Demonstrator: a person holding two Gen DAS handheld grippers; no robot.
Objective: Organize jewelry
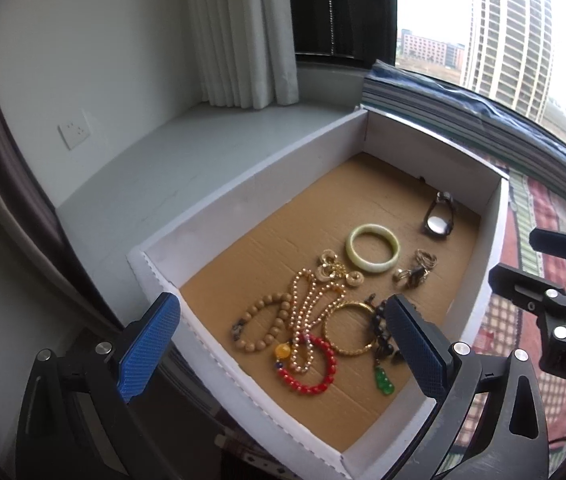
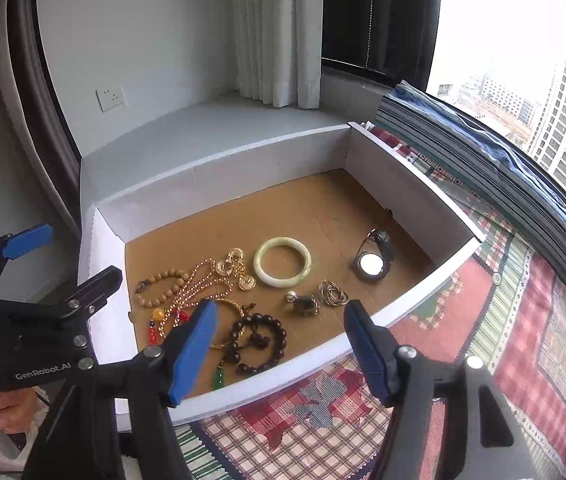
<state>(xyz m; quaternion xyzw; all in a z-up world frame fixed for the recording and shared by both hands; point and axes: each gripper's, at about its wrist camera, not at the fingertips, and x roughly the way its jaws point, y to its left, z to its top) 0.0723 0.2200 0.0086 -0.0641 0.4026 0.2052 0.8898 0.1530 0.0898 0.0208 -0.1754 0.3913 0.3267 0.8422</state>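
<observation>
A white cardboard box (image 1: 243, 184) (image 2: 219, 176) with a brown floor holds a heap of jewelry. In it lie a pale green bangle (image 1: 372, 246) (image 2: 282, 261), a wristwatch (image 1: 438, 216) (image 2: 374, 261), a gold bangle (image 1: 349, 328), a red bead bracelet (image 1: 315, 364), a tan bead bracelet (image 1: 263, 320) (image 2: 159, 288), a gold bead necklace (image 1: 307, 300), a dark bead bracelet (image 2: 259, 340) and a green pendant (image 1: 384, 380). My left gripper (image 1: 283, 348) is open above the box's near end. My right gripper (image 2: 281, 354) is open over the box's near wall. Both are empty.
The box sits on a patterned red and green cloth (image 2: 523, 320) beside a grey window ledge (image 1: 187, 140). A stack of folded dark fabric (image 1: 463, 112) lies behind the box. White curtains (image 1: 239, 32) and a wall socket (image 1: 74, 130) are at the back.
</observation>
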